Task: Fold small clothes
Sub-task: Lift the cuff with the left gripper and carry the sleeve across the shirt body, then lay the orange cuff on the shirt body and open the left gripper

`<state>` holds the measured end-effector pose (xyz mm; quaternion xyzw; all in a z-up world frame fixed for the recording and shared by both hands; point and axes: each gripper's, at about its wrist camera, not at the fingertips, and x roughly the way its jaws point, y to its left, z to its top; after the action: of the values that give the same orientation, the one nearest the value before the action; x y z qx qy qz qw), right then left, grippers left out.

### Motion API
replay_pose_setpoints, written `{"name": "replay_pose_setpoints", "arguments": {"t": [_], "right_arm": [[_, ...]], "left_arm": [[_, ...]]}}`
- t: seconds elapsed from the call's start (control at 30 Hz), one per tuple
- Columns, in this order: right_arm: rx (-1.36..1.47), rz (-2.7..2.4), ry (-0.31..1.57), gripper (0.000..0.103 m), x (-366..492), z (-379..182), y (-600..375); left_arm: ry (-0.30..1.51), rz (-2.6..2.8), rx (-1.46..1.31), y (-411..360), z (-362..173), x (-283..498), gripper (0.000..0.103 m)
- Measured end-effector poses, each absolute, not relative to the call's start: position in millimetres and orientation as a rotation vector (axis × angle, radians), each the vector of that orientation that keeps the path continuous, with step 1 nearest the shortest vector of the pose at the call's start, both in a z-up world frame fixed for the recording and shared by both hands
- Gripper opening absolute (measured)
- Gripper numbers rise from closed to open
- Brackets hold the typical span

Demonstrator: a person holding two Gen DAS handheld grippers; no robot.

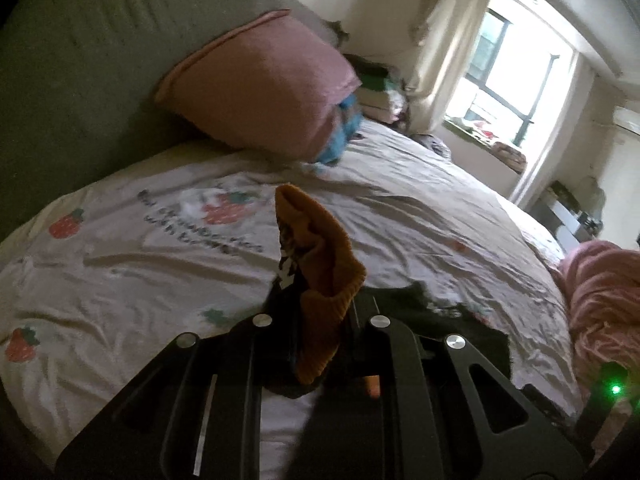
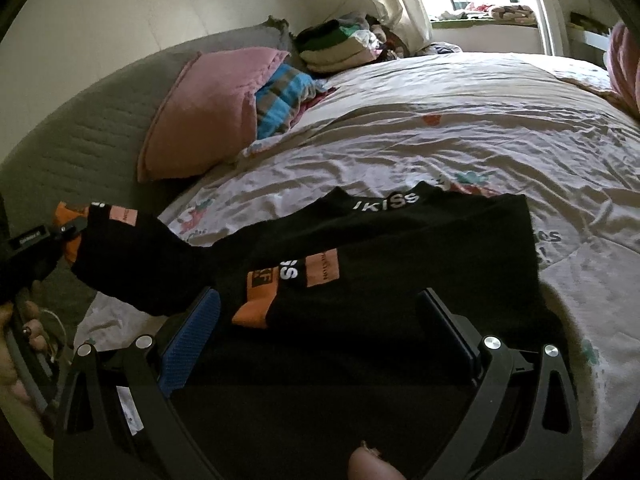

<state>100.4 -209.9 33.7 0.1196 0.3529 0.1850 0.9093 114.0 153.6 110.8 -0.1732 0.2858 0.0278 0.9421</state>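
Note:
A small black garment [image 2: 400, 256] with orange patches and white lettering lies on the bed sheet [image 2: 460, 136]. My left gripper [image 1: 320, 320] is shut on its orange-cuffed sleeve [image 1: 320, 264] and lifts it off the bed; the held sleeve also shows at the left of the right wrist view [image 2: 120, 248], with the left gripper [image 2: 60, 236] there. My right gripper [image 2: 320, 312] is open, its fingers [image 2: 192, 336] straddling the garment's near part just above the cloth.
A pink pillow [image 1: 260, 88] and a blue striped cloth [image 2: 280, 96] lean on the grey-green headboard [image 1: 80, 60]. Folded clothes [image 2: 340, 44] are stacked at the bed's far corner. A pink blanket [image 1: 604, 300] lies at the right edge. A window [image 1: 504, 80] is beyond.

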Motion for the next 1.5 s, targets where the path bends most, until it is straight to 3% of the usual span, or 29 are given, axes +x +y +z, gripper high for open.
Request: {"name": "replay_pose_setpoints", "arguments": {"t": [0.57,1.27,1.4,1.5], "right_arm": [[0.272,0.283,0.705,0.098,87,32,-266],[0.373,0.111,0.732,0.098,91,6,-344],[0.376,0.078,0.740,0.098,91,2,-354],[0.372,0.053,0.749,0.098,91,-1,-360]], "left_arm": [[0.624,-0.111,-0.294,55,113,143,0.008],[0.810,-0.264,-0.259,-24,38,169,0.008],[0.856,-0.310,-0.242,-39,21,168,0.014],[0.888,-0.353,-0.222,-50,9,164,0.026]]}}
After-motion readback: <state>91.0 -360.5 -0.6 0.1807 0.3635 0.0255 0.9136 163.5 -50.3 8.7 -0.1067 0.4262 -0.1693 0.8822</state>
